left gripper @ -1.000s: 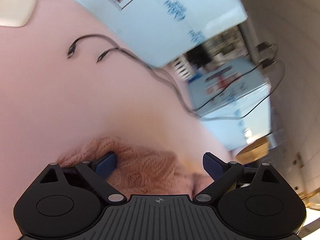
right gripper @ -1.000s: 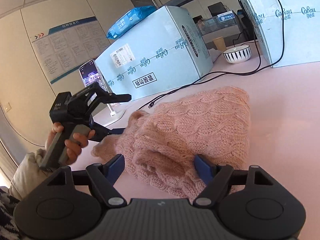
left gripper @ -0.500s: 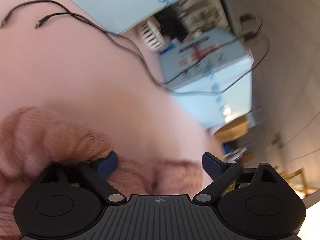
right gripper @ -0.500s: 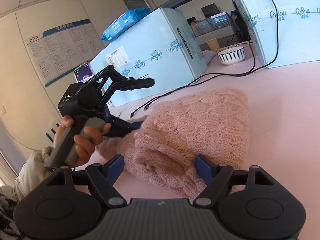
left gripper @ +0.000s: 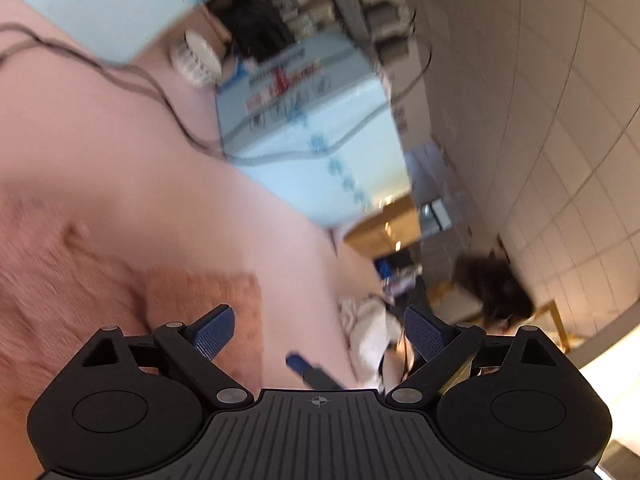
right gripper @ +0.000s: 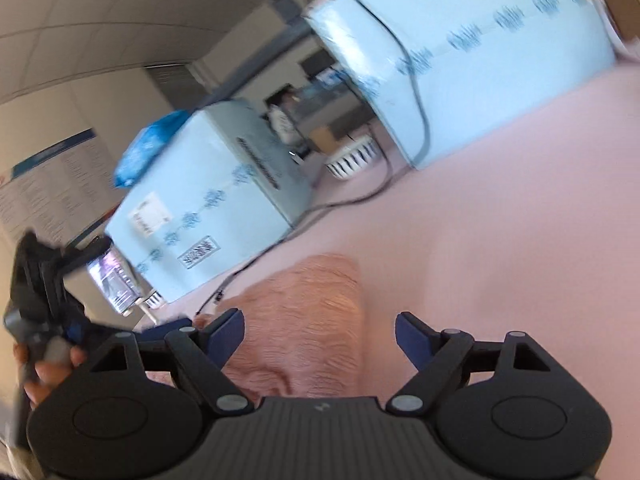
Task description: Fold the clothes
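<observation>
Sweater, pink knit, lay bunched on the pink desk, directly ahead of the right claw. Jaws of that claw were opening wide around the fabric, pads not pressing it; nothing held. Left claw likewise stood wide open and empty, knit just beside its left pad. Farther back: black cable, striped bowl, pale blue boxes. Risk, as judged: loose folds springing apart once released; claw snagging open knit loops; cable dragged along.

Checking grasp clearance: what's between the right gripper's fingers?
Right wrist view: the pink sweater lies between the right gripper's opening jaws, nearer the left finger; neither pad presses it.
</observation>
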Motion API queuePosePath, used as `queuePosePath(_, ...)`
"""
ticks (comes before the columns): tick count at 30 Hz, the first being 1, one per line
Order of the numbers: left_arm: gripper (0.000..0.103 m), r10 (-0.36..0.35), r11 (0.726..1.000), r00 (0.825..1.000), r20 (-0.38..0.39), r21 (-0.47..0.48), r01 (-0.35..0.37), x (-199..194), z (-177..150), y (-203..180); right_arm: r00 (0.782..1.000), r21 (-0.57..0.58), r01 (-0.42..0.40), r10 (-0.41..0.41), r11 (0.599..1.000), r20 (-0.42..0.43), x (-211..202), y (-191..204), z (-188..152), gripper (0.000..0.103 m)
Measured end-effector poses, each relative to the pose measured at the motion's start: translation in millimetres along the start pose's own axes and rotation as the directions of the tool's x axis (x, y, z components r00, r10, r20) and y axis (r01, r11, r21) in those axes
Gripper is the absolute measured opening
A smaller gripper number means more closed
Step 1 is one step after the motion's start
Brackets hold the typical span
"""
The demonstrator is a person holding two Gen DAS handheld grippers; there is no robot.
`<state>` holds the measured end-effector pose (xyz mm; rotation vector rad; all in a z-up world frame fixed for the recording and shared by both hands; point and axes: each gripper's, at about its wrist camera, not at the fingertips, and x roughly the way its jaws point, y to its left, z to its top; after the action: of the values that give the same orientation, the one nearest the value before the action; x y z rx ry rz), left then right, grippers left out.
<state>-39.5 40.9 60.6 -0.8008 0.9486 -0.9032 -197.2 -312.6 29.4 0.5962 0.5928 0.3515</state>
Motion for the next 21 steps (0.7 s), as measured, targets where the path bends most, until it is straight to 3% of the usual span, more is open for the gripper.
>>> queuePosePath(2,0.094,0.056,0.996,0.998,-0.039,-0.06,-0.058,21.7,-0.8,27.6,0.993,0.096,-0.019,0.03,0.995,-0.115,18.1,-12.1,3.1,0.086)
queuePosePath(4,0.093,0.01,0.996,1.0,-0.03,-0.091,-0.013,24.7,-0.2,44.5,0.983,0.16,-0.05,0.077,0.986,-0.169,30.9,-17.2,7.7,0.091)
queuePosePath(6,0.093,-0.014,0.991,1.0,-0.024,-0.136,0.011,18.5,1.0,48.2,0.974,0.212,-0.079,0.121,0.974,-0.194,42.3,-19.0,13.4,0.089)
queuePosePath(8,0.093,-0.03,0.987,0.999,-0.025,-0.161,0.026,15.6,1.0,51.4,0.967,0.231,-0.071,0.124,0.97,-0.224,58.3,-18.7,15.6,0.068)
queuePosePath(9,0.093,-0.038,0.985,0.999,-0.021,-0.171,0.034,14.3,0.5,53.3,0.965,0.239,-0.057,0.115,0.969,-0.234,64.0,-19.9,13.7,0.046)
queuePosePath(10,0.093,-0.045,0.982,0.999,-0.015,-0.182,0.042,12.9,0.0,55.2,0.967,0.25,-0.053,0.112,0.967,-0.228,66.8,-22.1,10.5,0.036)
queuePosePath(13,0.093,-0.055,0.98,0.998,-0.012,-0.191,0.051,11.6,-0.1,55.7,0.971,0.292,-0.075,0.136,0.954,-0.195,65.5,-27.7,4.7,0.027)
queuePosePath(16,0.093,-0.044,0.98,0.999,-0.02,-0.196,0.039,16.2,-1.0,51.9,0.979,0.331,-0.108,0.159,0.937,-0.13,52.4,-35.7,2.8,0.022)
queuePosePath(18,0.094,-0.029,0.981,0.999,-0.032,-0.19,0.022,22.8,-3.0,44.8,0.986,0.305,-0.117,0.147,0.945,-0.076,36.8,-35.3,7.9,0.022)
queuePosePath(21,0.094,-0.078,0.974,0.995,-0.061,-0.219,0.063,45.9,-9.4,35.1,0.996,0.22,-0.09,0.088,0.971,0.02,6.8,-25.3,19.1,0.022)
